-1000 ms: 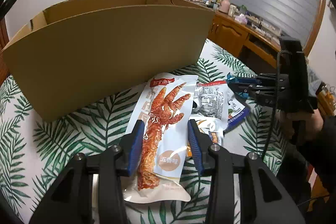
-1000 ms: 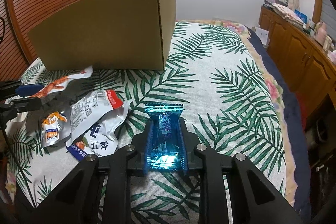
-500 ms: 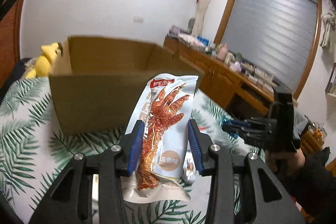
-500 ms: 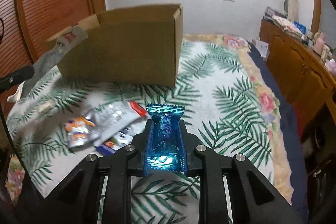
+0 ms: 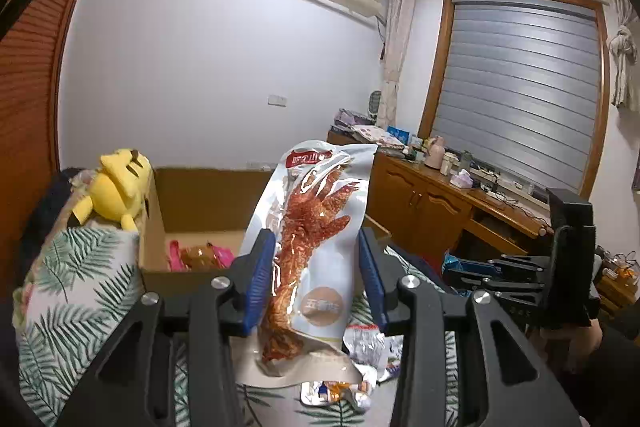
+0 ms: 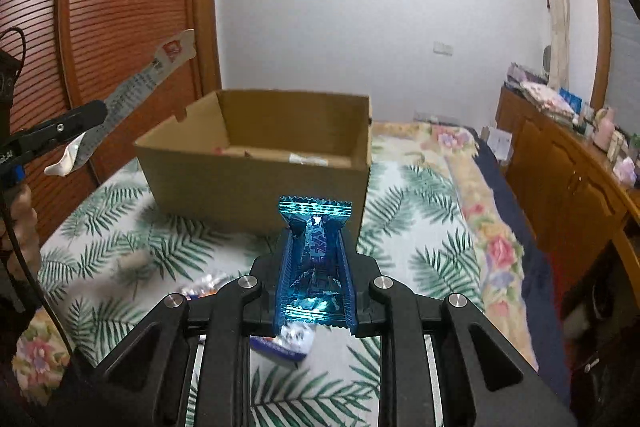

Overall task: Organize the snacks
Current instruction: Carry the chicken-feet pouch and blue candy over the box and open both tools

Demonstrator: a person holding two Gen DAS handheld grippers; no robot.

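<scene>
Currently my left gripper [image 5: 316, 279] is closed on the chicken-foot snack pack [image 5: 316, 247], blue pads pinching its lower half at both long edges. Pack stands nearly upright, long axis running up the centre of the left wrist frame, top leaning slightly right.

My right gripper [image 6: 314, 267] is clamped on the blue candy wrapper [image 6: 314, 267]; its crimped end pokes out past the fingertips, long axis in line with the fingers.

Cardboard box [image 6: 256, 179] sits on the palm-print bed cover [image 6: 416, 227], open side up. In the right wrist frame it is at centre, straight ahead of and beyond the candy. In the left wrist frame its opening lies centre-left, just behind the chicken-foot pack, with pink and orange packets [image 5: 200, 255] already visible on the floor of the box.

Key relation: both held items are above the bed, short of the box rim, with the box forward of each gripper. Judgement: the left gripper looks nearer the opening, so its pack likely goes in first.

Loose packets [image 5: 360, 347] remain on the bed below the grippers, lower centre. A yellow plush toy [image 5: 116, 191] sits at the box's left corner.

Risk: the tall pack may catch the near wall if lowered upright.
</scene>
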